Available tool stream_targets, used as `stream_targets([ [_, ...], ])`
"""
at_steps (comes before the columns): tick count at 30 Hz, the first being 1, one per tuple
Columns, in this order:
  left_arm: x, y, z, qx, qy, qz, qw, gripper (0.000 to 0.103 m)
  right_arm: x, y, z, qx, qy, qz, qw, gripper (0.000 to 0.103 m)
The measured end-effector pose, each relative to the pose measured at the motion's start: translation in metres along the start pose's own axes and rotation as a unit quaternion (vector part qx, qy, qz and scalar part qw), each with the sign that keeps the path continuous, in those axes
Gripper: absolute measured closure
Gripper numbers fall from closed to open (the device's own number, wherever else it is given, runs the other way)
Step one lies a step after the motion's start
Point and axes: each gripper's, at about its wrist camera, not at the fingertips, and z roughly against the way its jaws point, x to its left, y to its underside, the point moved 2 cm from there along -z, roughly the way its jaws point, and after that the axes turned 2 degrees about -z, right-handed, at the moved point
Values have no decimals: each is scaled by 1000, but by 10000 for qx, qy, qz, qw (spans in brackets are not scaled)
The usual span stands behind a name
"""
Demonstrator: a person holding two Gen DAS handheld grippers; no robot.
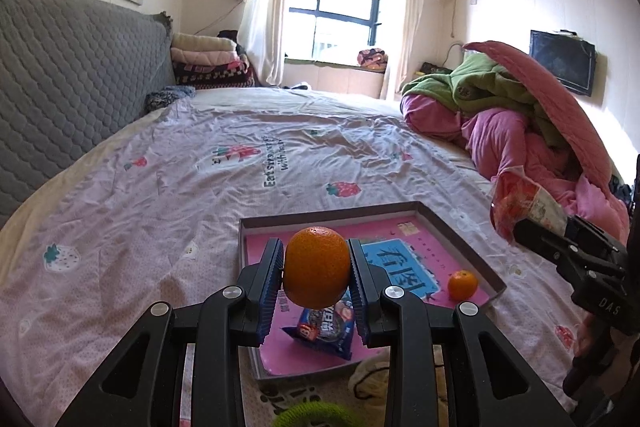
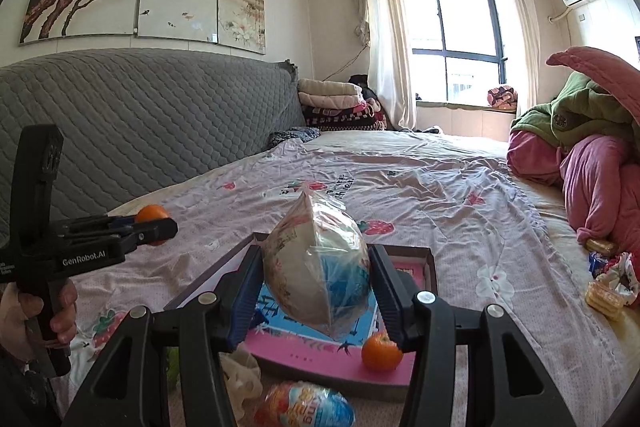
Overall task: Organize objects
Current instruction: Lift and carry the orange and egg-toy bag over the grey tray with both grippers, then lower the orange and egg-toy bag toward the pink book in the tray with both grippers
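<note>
Above the shallow tray (image 1: 460, 227) on the bedspread (image 1: 160, 187), the left gripper (image 1: 316, 267) is clamping an orange (image 1: 318, 267) between its blue pads, the fruit hanging over the tray's pink floor. Beside it, the right gripper (image 2: 316, 279) is squeezing a clear-wrapped snack bag (image 2: 316, 267), which is tilting up and away from the camera; the wrapper is glaring, so its contents are hard to read, possibly bread or a pastry. Already lying in the tray are a smaller orange (image 1: 463, 284) near the right wall and a blue snack packet (image 1: 324, 329) at the near end. A hand (image 2: 36, 319) is gripping the left tool's handle at the edge of the right wrist view.

Judged from this layout, the step in hand is carrying two items at once toward the tray. The next move is calling for lowering each onto a bare patch of the pink floor, clear of the packet and the small orange, then releasing. More snacks (image 2: 604, 295) are waiting on the bedspread at the right, well apart from the tray.
</note>
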Motion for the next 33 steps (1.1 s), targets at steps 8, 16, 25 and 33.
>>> stream_targets([
  [8, 11, 9, -19, 182, -96, 33, 9998, 71, -1, 6, -22, 207, -54, 66, 9997, 50],
  [16, 21, 25, -36, 486, -132, 168, 9986, 71, 0, 10, -39, 399, -72, 184, 9990, 50],
  [25, 21, 44, -56, 898, -89, 198, 9957, 71, -2, 30, -54, 723, -133, 161, 9972, 50],
  [33, 14, 61, -68, 1218, -94, 72, 9925, 71, -4, 46, -64, 1065, -177, 113, 9941, 50],
])
